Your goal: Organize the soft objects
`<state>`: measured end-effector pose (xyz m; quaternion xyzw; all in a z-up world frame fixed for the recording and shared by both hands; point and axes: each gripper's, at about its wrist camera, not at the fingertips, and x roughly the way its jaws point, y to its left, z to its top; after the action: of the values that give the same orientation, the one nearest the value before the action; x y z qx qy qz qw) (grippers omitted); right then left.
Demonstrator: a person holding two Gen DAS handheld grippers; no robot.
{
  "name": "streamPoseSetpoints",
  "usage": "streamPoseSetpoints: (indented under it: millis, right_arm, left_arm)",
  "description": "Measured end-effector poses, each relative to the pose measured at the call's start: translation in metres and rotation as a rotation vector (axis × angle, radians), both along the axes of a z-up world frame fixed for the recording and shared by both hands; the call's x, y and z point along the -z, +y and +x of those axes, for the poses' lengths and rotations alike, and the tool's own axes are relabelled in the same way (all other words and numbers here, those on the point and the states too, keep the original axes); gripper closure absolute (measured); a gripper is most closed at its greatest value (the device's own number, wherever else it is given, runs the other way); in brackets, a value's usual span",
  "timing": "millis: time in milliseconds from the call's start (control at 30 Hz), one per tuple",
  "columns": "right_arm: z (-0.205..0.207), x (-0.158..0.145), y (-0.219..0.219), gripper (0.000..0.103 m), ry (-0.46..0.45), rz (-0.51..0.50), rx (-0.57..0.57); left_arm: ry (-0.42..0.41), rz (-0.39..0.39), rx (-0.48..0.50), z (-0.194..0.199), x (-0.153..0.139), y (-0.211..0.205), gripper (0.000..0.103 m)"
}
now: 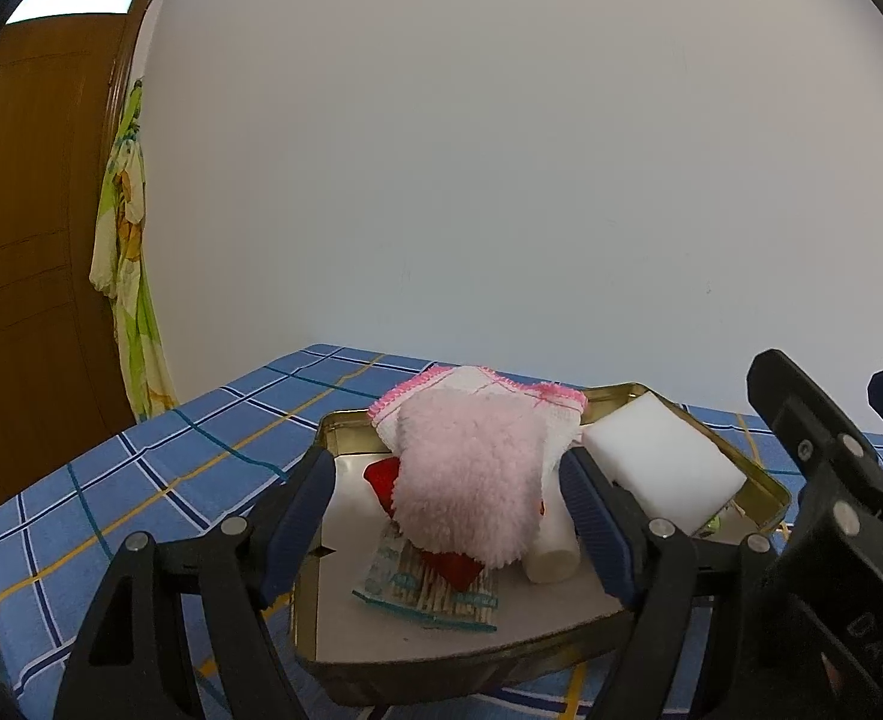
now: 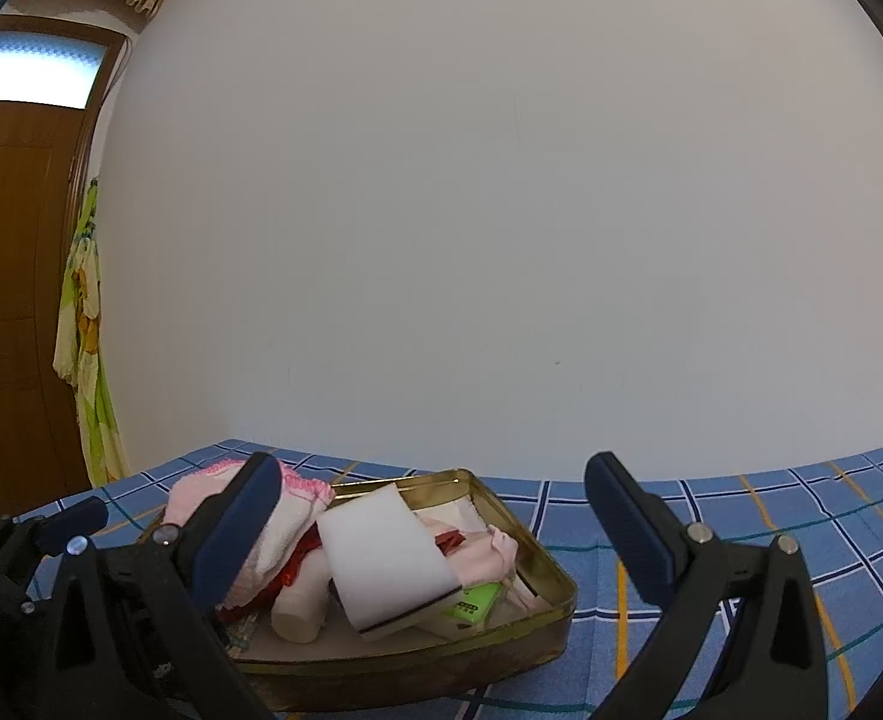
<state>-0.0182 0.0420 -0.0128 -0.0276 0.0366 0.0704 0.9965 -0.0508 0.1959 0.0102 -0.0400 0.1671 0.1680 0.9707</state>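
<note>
Two grippers hang over the near edge of a gold tin tray (image 1: 768, 483) that sits on a blue plaid tablecloth (image 1: 159, 468). The left gripper (image 1: 447, 531) has its jaws spread wide with nothing pressed between the pads; the fluffy pink cloth (image 1: 471, 474) shows in the gap beyond them, apart from both fingers. The right gripper (image 2: 441, 531) is likewise spread wide and grips nothing; its left finger lies in front of the tray's left part and its right finger is over bare tablecloth past the tray's right rim.

Open cloth runs to the left of the tray as far as the table's left edge, and to the right of it towards the far right corner. A plain white wall (image 1: 501, 150) stands close behind the table's far edge. A brown door (image 1: 27, 240) and a hanging yellow-green cloth (image 1: 120, 264) are off the left side, well apart from the tray.

Inside the tray the soft things are heaped. The fluffy pink cloth lies on top near the middle, over a red item (image 1: 381, 480) and a clear packet of small wooden sticks (image 1: 435, 591). Behind it, a white cloth with pink crochet trim (image 1: 471, 381) leans over the far rim. A white sponge block (image 1: 663, 468) is propped tilted by the right rim, with a white cylinder (image 1: 552, 552) lying just beside it. From the right wrist a green pack (image 2: 471, 603) shows under the sponge, near the tray's near right corner.
</note>
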Motion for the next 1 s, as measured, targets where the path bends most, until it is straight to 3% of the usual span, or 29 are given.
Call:
streamPoseSetpoints:
  millis: [500, 1000]
  right_arm:
    - [-0.031, -0.002, -0.003, 0.0, -0.034, -0.003, -0.026]
    - [-0.03, -0.002, -0.002, 0.0, -0.036, -0.008, -0.016]
  left_arm:
    - [-0.041, 0.034, 0.007, -0.022, 0.0, -0.011, 0.023]
    - [-0.047, 0.036, 0.007, -0.026, 0.0, -0.008, 0.017]
